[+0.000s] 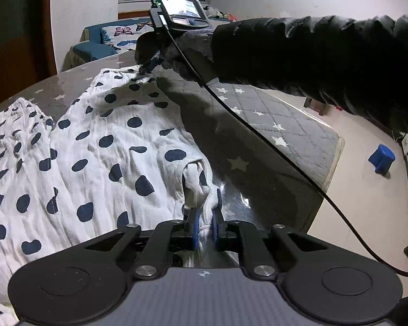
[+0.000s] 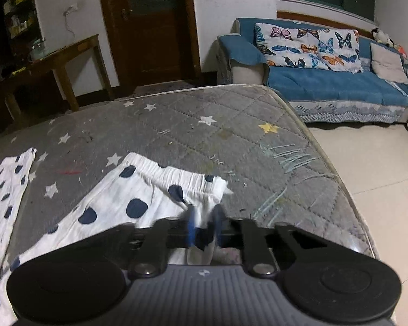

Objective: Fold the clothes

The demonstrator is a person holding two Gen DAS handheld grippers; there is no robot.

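— White cloth with dark blue dots, the trousers (image 1: 100, 146), is lying across the grey star-patterned mat (image 1: 272, 119), filling the left and middle of the left wrist view.

— What is the left gripper (image 1: 205, 217) doing?

— Its blue fingers (image 1: 194, 226) are squeezing a bunched white edge at the bottom middle.

— And the right gripper (image 2: 204, 225)?

— It is pinching the stretchy waistband (image 2: 176, 175), low in its own view. Only the left view is showing the black sleeve (image 1: 312, 54) reaching in from the upper right. Only the right view is showing the blue sofa (image 2: 326, 84) at upper right.
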